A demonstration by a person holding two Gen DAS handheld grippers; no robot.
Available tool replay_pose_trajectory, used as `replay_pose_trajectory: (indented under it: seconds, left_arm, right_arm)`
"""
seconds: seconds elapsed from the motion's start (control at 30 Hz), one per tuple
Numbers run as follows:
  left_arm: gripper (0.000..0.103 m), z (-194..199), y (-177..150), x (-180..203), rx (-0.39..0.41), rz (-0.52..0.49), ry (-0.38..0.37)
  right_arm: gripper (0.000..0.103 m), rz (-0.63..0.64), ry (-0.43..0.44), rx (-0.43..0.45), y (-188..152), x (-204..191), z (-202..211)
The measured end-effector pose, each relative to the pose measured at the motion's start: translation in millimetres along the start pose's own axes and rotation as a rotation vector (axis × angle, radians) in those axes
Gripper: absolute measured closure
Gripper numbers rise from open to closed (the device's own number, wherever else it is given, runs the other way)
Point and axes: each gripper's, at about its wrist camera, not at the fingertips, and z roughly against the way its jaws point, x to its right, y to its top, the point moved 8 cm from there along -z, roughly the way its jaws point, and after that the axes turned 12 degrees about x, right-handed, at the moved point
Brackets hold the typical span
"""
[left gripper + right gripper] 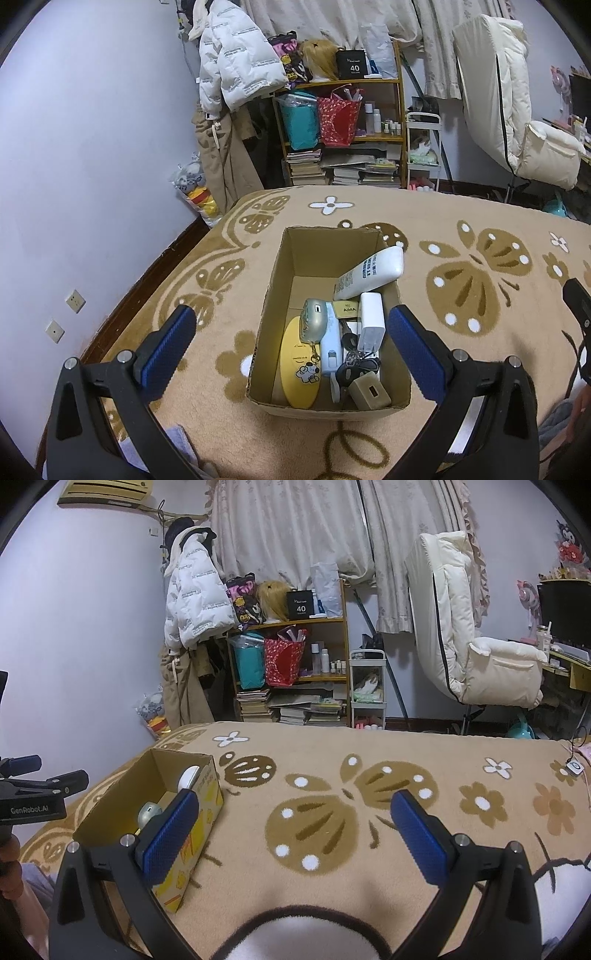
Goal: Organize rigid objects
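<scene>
We hold the left claw (291,332) spread wide and empty above the cardboard box (280,273), which sits on the butterfly-patterned blanket (461,369) of the bed. Inside we see a white tube (373,271) leaning on the far right wall, a yellow oval case (297,373), a white charger (371,325) and dark keys (356,365). Our right claw (293,825) also gapes wide, holding nothing, just right of the box.
</scene>
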Motion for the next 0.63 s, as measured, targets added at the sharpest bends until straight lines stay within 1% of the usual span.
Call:
replay_pose_trajectory:
  seconds: [0.2,0.47,0.63]
  left_arm:
    - [0.000,3.6,-0.5,2.9,0.015,-0.012,0.004]
    - [0.000,12.6,2.8,4.8,0.055,-0.005,-0.016]
    - [0.000,16.2,4.6,8.8,0.070,-0.020,-0.023]
  right_arm:
    - [0.000,-0.001,-0.002,0.000,-1.6,0.8,0.2]
    - [0.000,-0.001,-0.001,-0.001,-1.6,1.7,0.4]
    - [0.000,-0.004,-0.002,-0.003,-2.1,2.1,1.0]
